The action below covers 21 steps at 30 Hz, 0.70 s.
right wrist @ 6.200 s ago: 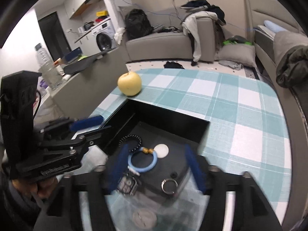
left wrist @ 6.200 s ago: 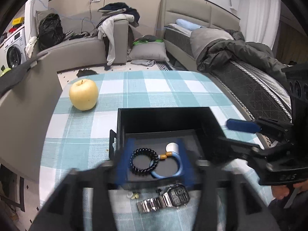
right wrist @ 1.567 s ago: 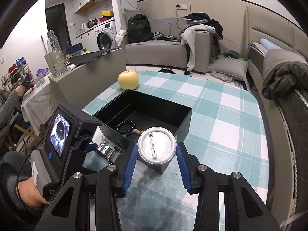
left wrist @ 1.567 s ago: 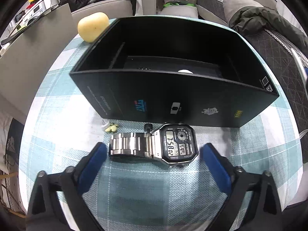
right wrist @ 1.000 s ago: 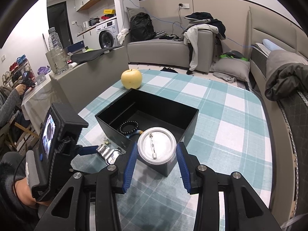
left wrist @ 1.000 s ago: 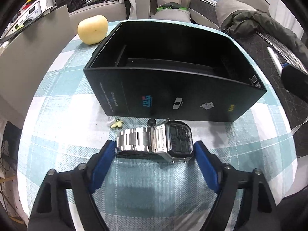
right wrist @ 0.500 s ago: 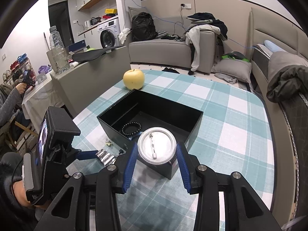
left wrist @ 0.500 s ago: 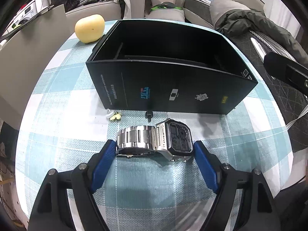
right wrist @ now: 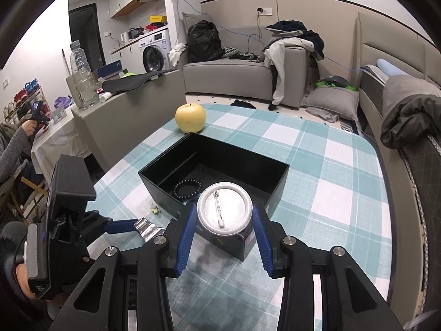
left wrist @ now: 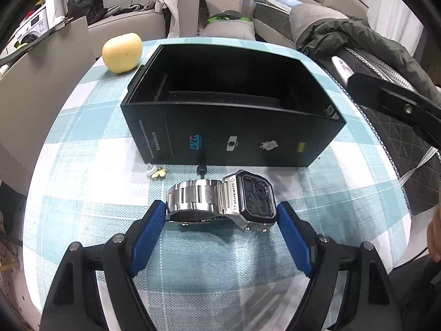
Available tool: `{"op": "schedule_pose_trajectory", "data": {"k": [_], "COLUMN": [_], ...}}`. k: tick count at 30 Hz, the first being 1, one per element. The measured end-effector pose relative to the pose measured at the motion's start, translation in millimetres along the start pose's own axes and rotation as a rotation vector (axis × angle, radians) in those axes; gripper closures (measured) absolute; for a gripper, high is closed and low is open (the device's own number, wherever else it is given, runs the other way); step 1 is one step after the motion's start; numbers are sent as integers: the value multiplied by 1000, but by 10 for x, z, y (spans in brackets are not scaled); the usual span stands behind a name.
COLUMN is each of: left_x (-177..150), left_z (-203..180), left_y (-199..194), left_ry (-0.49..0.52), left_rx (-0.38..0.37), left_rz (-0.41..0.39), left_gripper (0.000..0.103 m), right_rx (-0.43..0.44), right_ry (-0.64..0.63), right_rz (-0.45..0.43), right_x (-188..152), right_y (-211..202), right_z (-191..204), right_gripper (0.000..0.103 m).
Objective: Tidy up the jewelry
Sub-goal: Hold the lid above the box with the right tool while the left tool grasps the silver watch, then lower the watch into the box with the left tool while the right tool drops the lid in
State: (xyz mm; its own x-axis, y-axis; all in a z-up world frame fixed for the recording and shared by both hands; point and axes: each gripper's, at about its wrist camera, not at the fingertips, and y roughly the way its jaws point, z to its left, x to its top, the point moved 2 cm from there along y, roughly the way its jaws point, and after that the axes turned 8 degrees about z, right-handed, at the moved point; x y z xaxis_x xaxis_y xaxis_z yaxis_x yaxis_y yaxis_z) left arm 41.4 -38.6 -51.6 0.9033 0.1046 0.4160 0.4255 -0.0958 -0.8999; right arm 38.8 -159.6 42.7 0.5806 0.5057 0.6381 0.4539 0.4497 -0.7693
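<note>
While the left gripper (left wrist: 222, 215) fills the bottom of its frame, its blue pads clamp a watch (left wrist: 223, 200) end to end, band against the left pad and case against the right. Just above the watch lie a pale earring (left wrist: 157, 173) and a small dark stud (left wrist: 201, 169), then the black box (left wrist: 231, 138) at frame centre, with an apple (left wrist: 122, 52) at upper left. At the bottom of the right frame, the right gripper (right wrist: 225, 220) grips a round silver badge (right wrist: 224, 212), pin side up, by its edges over the box's near corner. A black bead bracelet (right wrist: 187, 187) lies inside the box.
</note>
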Motion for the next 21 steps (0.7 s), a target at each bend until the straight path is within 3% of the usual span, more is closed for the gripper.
{"op": "schedule_pose_trajectory", "data": {"k": [21], "left_x": [239], "left_z": [100], "left_y": [-464], "left_ry": [-1], "left_rx": [-37], "left_rz": [-186], "left_gripper": [25], "right_rx": [7], "right_ry": [45], "right_rz": [-31], "right_x": [63], "right_y": [-30], "right_z": [-134], "right_gripper": [63]}}
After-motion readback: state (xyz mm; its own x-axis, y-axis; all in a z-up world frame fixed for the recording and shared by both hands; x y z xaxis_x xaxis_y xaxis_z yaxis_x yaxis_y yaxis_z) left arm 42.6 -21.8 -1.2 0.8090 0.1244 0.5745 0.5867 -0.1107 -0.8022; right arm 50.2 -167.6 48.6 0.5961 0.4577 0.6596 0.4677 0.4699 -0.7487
